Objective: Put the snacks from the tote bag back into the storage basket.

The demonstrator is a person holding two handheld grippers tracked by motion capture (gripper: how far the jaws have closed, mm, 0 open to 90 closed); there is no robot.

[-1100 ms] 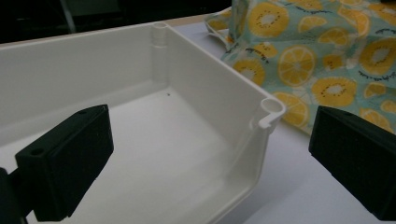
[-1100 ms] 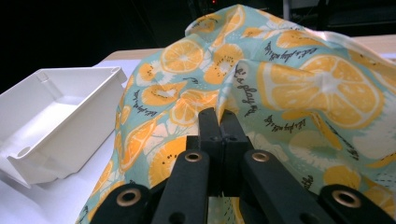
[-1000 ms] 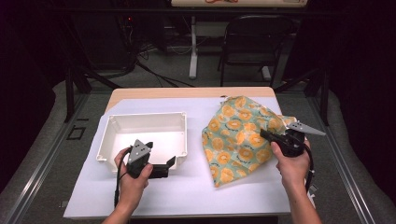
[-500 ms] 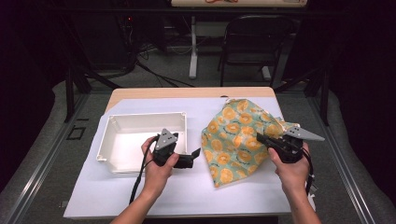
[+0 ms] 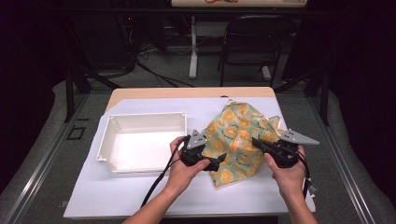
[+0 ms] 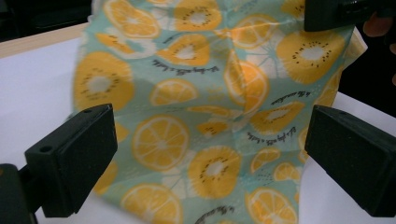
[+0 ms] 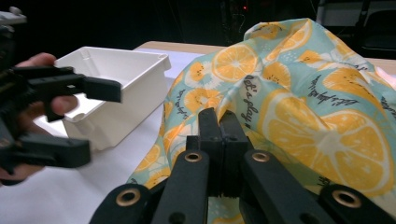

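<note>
Where the white-covered worktop (image 5: 116, 196) lay under the high camera, a crumpled cloth (image 5: 236, 135) was seen spread on its right half, just beside a white rectangular bin (image 5: 140, 144) set on the left half. The cloth was pale teal, printed with orange slices, kiwi-like rounds with dark seeds, and short lines of dark script. It was not lying flat: folds and ridges ran through it, and in the right gripper view its near part was seen raised into a rounded hump. Its far corner reached toward the bare wooden edge of the worktop.

The bin was seen open-topped and upright, with its right wall near the cloth's left edge.

The left gripper (image 5: 215, 164) was held at the cloth's near left edge, its fingers (image 6: 70, 163) spread wide, with the printed fabric seen between them in the left gripper view; no contact with the cloth could be made out. The right gripper (image 5: 258, 143) was held at the cloth's right side, its fingers (image 7: 219, 140) pressed together, and the cloth's edge appeared pinched between them, though the exact point of grip was hidden.
</note>
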